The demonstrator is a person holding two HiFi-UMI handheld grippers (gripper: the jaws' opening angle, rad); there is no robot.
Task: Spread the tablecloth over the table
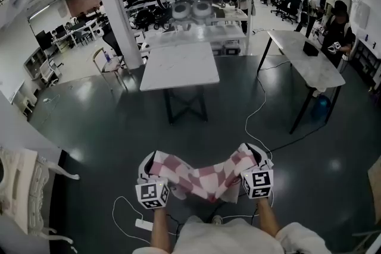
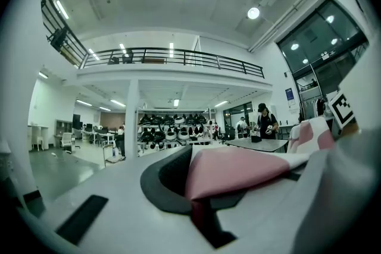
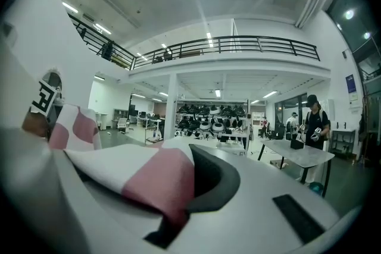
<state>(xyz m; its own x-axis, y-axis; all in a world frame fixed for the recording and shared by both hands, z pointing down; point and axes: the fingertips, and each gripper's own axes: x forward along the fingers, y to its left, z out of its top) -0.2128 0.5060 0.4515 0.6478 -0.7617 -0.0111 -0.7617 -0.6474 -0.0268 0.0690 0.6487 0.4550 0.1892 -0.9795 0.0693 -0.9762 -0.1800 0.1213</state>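
A pink-and-white checked tablecloth hangs bunched between my two grippers, held in the air near my body. My left gripper is shut on its left end, where the cloth is pinched in the jaws. My right gripper is shut on the right end, with the cloth clamped in the jaws. Both point level toward the white table, which stands bare some way ahead across the dark floor.
A second long table stands at the right with a person beside it. A white pillar rises at the left; shelves of black and white gear stand behind the table. Cables trail on the floor.
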